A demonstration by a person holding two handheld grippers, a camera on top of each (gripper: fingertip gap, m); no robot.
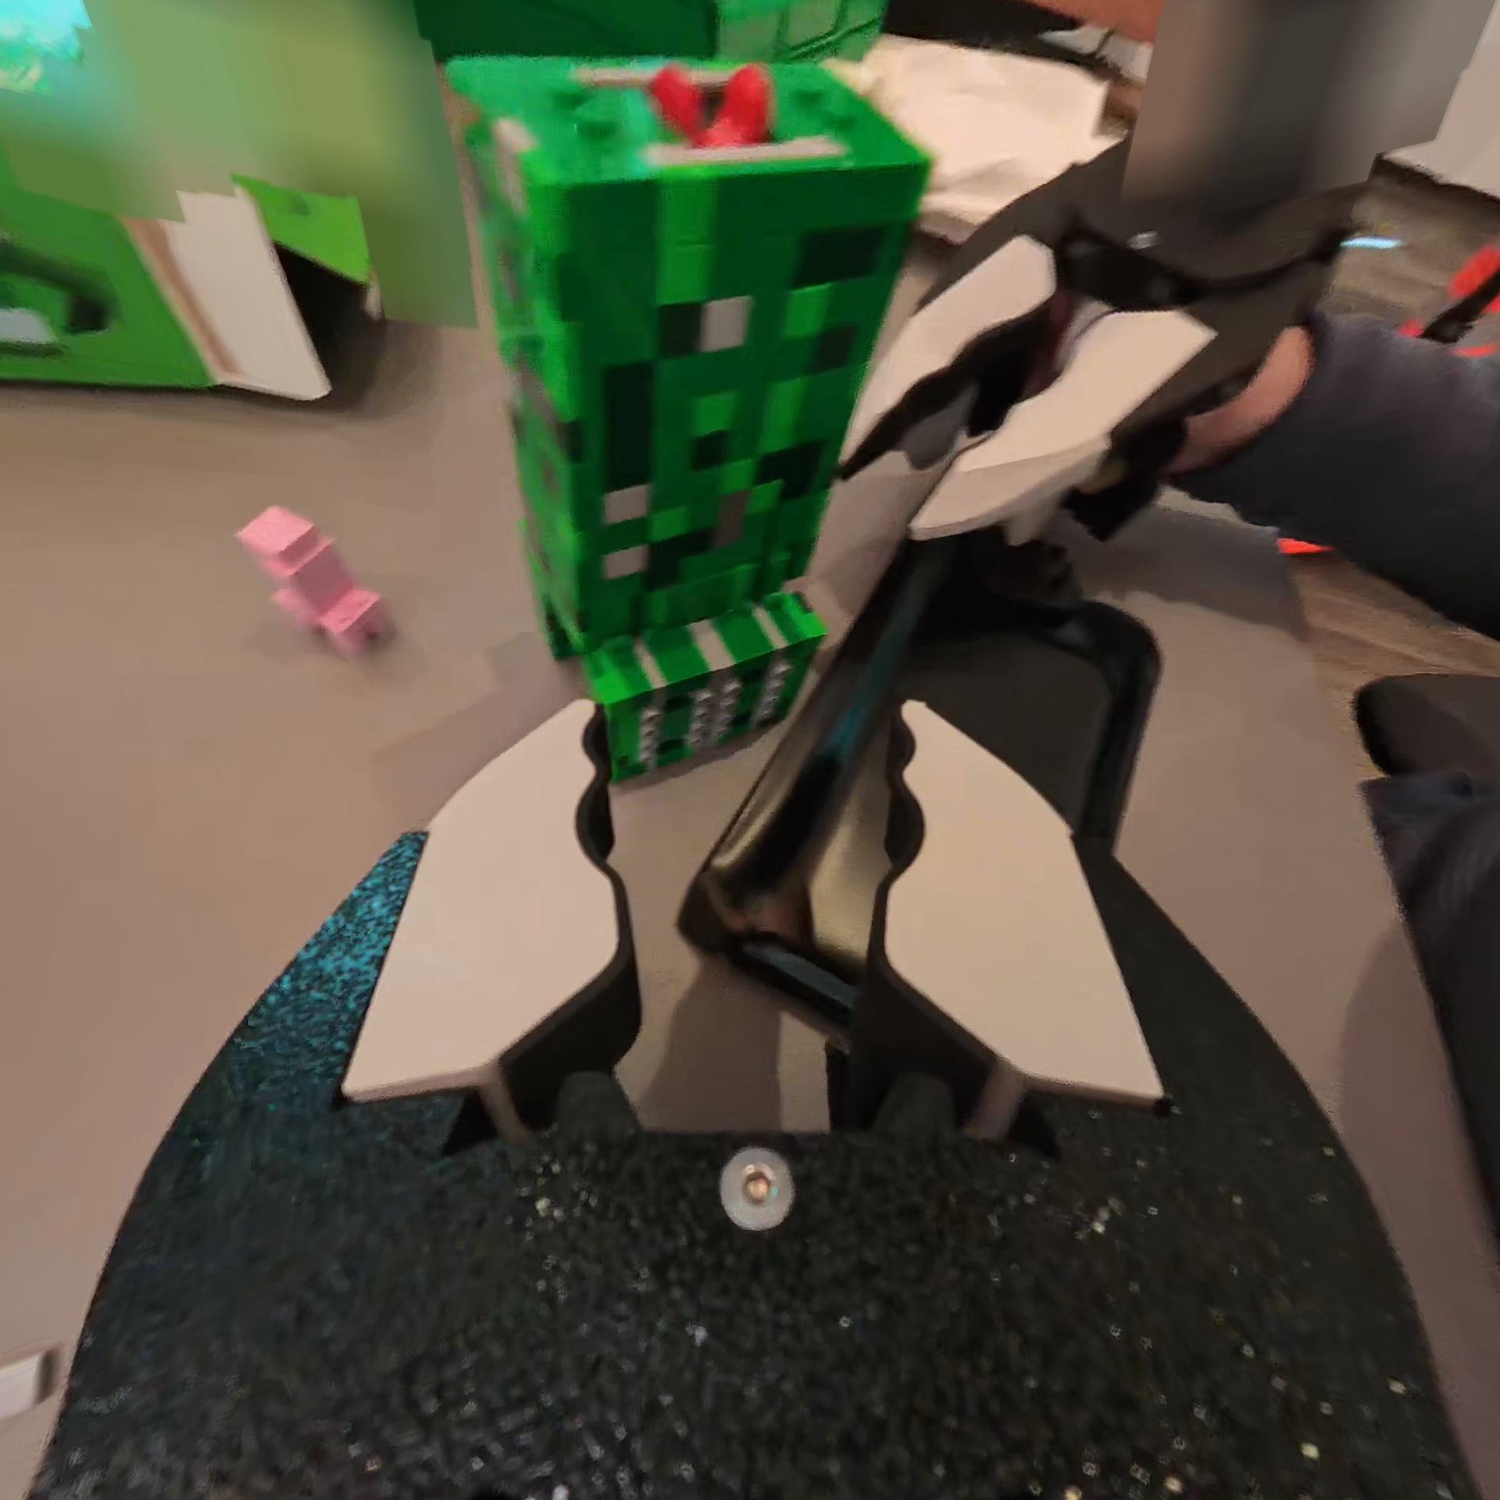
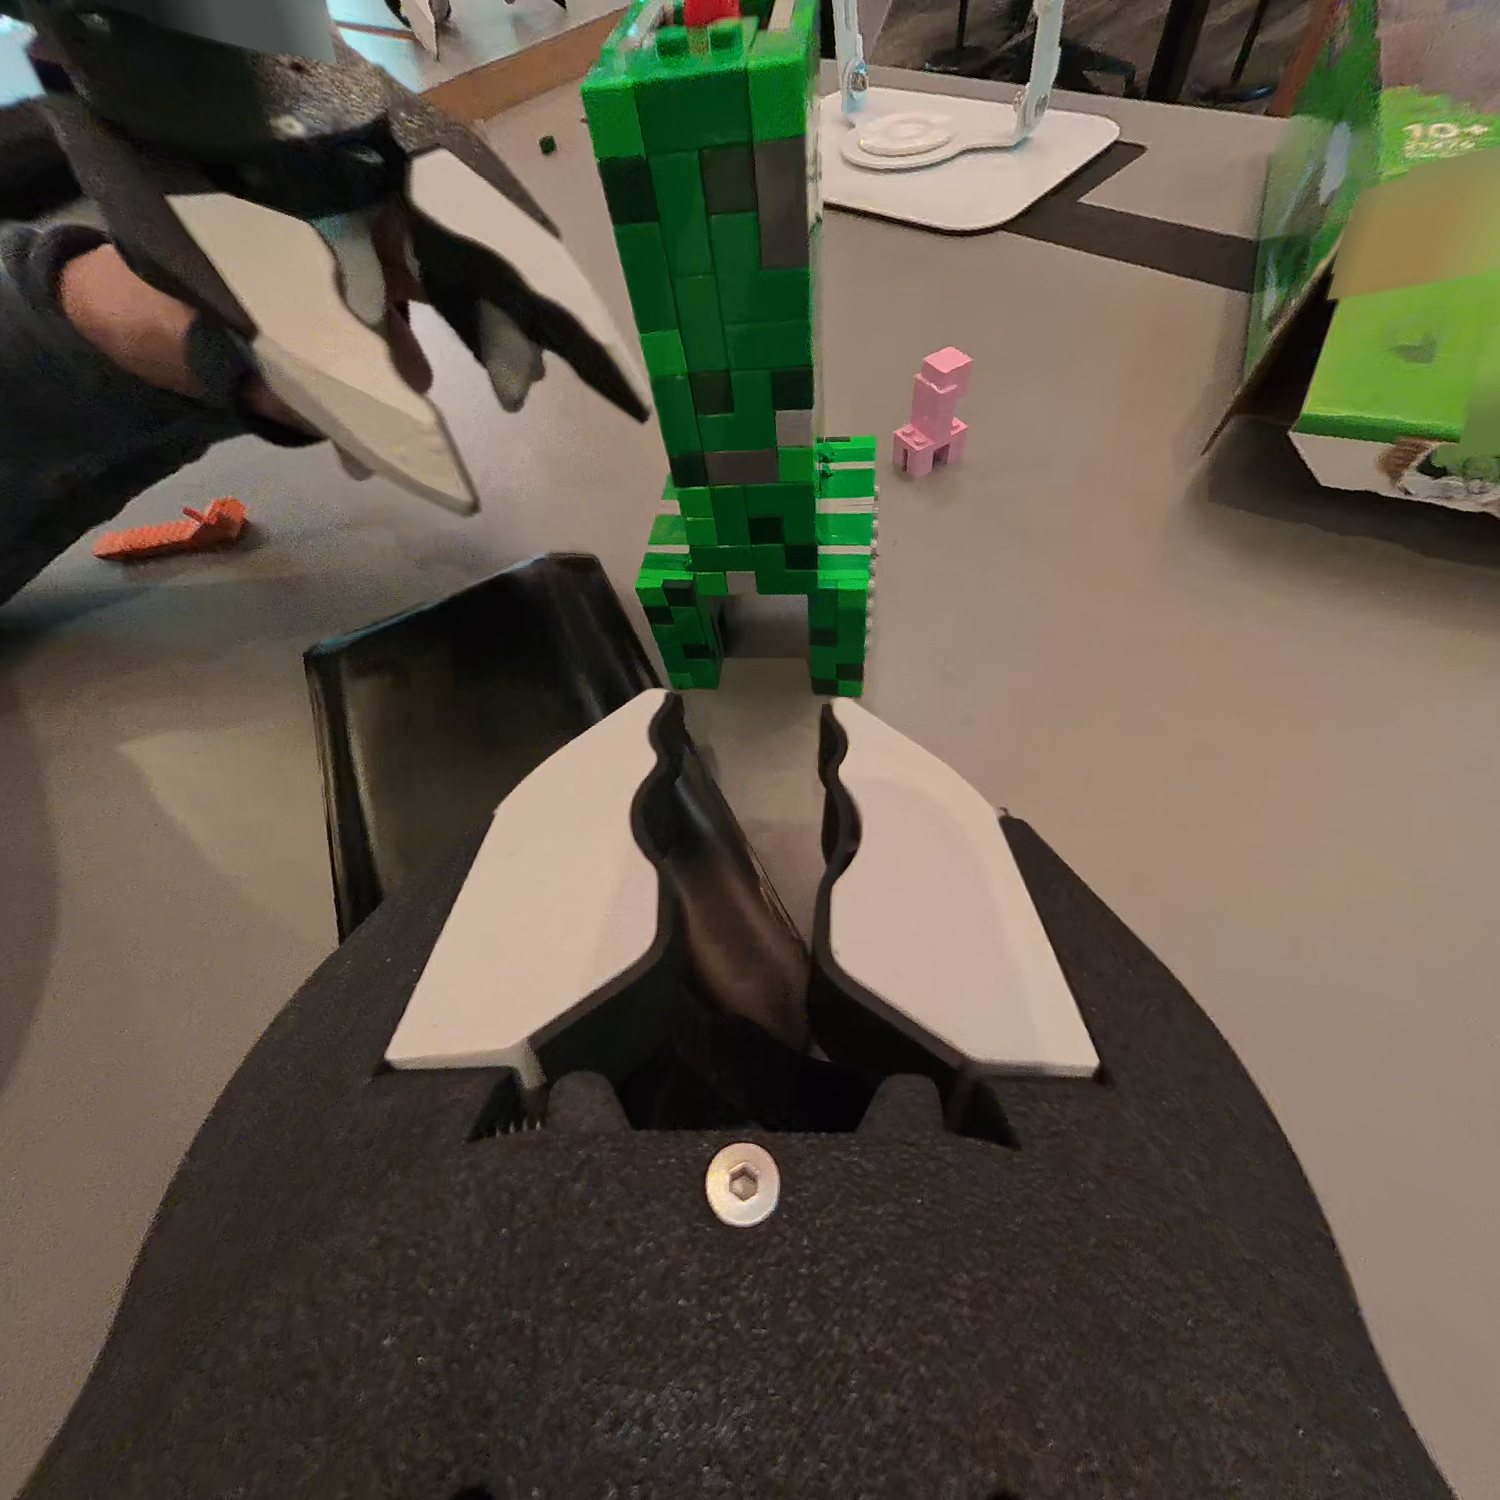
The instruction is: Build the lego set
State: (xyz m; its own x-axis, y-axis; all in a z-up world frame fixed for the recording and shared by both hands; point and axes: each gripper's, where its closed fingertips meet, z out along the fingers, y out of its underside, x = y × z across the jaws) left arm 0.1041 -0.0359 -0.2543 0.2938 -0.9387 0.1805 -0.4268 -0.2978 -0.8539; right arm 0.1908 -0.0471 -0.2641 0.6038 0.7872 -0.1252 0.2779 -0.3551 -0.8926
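A tall green blocky lego figure (image 1: pixel 698 390) stands upright on the grey table, with a red piece (image 1: pixel 714 105) in its open top. It also shows in the right wrist view (image 2: pixel 730 325). My left gripper (image 1: pixel 747 714) is open and empty, just in front of the figure's foot and over the rim of a black tray (image 1: pixel 812 812). My right gripper (image 2: pixel 747 710) is open and empty, close to the figure's legs, with the tray's (image 2: pixel 454 690) edge showing through its gap. Each gripper also shows in the other's view, raised beside the figure: the right (image 1: pixel 889 495) and the left (image 2: pixel 552 459).
A small pink lego pig (image 1: pixel 316 584) (image 2: pixel 933 414) stands on the table beyond the figure. An open green box (image 1: pixel 122 300) (image 2: pixel 1380 325) lies behind it. An orange brick separator (image 2: pixel 174 532) lies at the left. A white stand (image 2: pixel 958 162) is at the back.
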